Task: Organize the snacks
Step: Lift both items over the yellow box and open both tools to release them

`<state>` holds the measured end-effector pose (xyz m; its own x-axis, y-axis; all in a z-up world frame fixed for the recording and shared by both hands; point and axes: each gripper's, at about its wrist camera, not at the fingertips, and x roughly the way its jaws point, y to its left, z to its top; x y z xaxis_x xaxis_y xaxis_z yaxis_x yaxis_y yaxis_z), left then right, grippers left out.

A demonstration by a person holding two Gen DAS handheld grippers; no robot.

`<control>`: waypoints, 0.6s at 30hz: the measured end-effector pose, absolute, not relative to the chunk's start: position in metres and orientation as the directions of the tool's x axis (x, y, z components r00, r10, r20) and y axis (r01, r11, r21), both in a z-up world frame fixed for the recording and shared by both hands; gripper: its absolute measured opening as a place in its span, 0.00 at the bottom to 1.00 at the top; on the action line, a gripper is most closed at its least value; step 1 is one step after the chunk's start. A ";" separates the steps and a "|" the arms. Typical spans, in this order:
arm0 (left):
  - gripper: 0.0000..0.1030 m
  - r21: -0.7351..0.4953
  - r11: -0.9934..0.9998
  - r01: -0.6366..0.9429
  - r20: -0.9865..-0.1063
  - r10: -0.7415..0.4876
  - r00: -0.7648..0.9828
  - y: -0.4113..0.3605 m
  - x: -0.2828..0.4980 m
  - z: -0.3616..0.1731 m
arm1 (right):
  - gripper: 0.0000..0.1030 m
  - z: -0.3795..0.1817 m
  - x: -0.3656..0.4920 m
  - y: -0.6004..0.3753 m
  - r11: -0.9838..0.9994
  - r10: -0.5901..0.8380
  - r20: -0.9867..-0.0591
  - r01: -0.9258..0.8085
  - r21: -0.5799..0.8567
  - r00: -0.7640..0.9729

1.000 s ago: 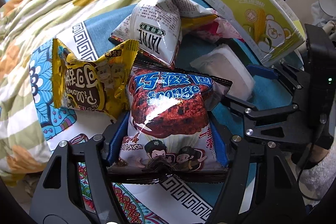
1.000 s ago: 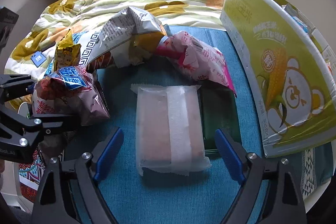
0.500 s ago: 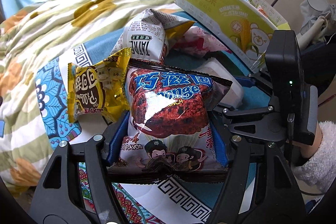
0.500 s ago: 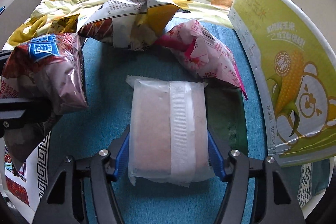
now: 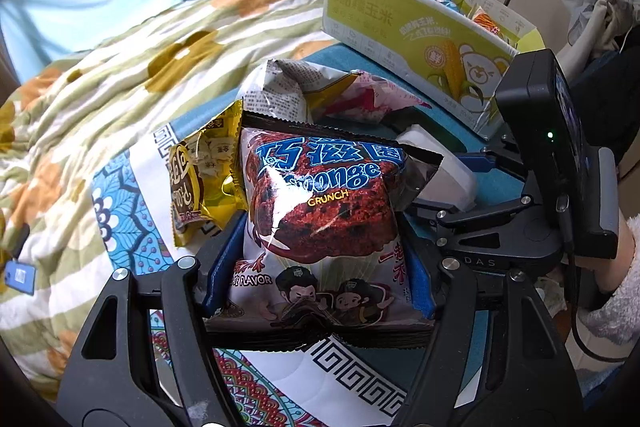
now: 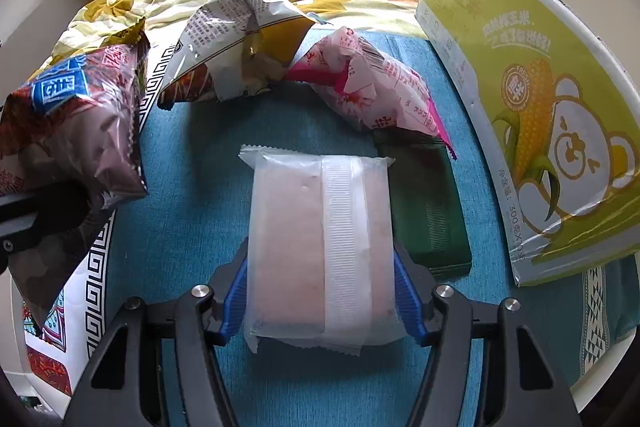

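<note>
My left gripper (image 5: 318, 279) is shut on a red Sponge Crunch bag (image 5: 320, 211) and holds it above the cloth; the bag also shows at the left of the right wrist view (image 6: 76, 131). My right gripper (image 6: 320, 291) is shut on a white translucent packet (image 6: 320, 235) over the teal cloth. A green-yellow corn box (image 5: 416, 39) with several snacks inside stands at the right; it also shows in the right wrist view (image 6: 532, 107). A yellow bag (image 5: 200, 183), a white-grey bag (image 6: 240, 39) and a pink bag (image 6: 372, 83) lie on the cloth.
A dark green flat packet (image 6: 424, 211) lies beside the white packet, toward the box. A floral quilt (image 5: 100, 87) covers the bed at the left and back. The patterned cloth (image 5: 128, 195) has a white and blue border. Curtains hang at the back.
My right gripper has closed on the white packet. My left gripper has risen with the Sponge Crunch bag, so the box's open top now shows.
</note>
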<state>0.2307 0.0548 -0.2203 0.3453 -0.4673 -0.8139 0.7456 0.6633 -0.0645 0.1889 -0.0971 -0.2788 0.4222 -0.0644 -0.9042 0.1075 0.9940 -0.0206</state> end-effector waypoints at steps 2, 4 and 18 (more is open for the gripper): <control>0.65 -0.060 0.663 0.746 -0.808 -0.471 0.354 0.054 0.231 -0.215 | 0.57 -0.276 0.188 -0.099 0.993 -0.063 -0.903 0.118 -0.014 0.426; 0.65 -0.054 0.665 0.745 -0.799 -0.476 0.367 0.054 0.230 -0.209 | 0.57 -0.272 0.187 -0.101 0.992 -0.064 -0.900 0.125 -0.010 0.431; 0.65 -0.031 0.678 0.735 -0.746 -0.505 0.434 0.056 0.222 -0.161 | 0.57 -0.228 0.178 -0.105 0.989 -0.076 -0.873 0.146 -0.005 0.482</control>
<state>0.2221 0.0564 -0.1614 0.4339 -0.5051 -0.7460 0.7348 0.6775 -0.0314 0.1776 -0.1047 -0.2279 0.4823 -0.0758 -0.8727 0.1462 0.9892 -0.0051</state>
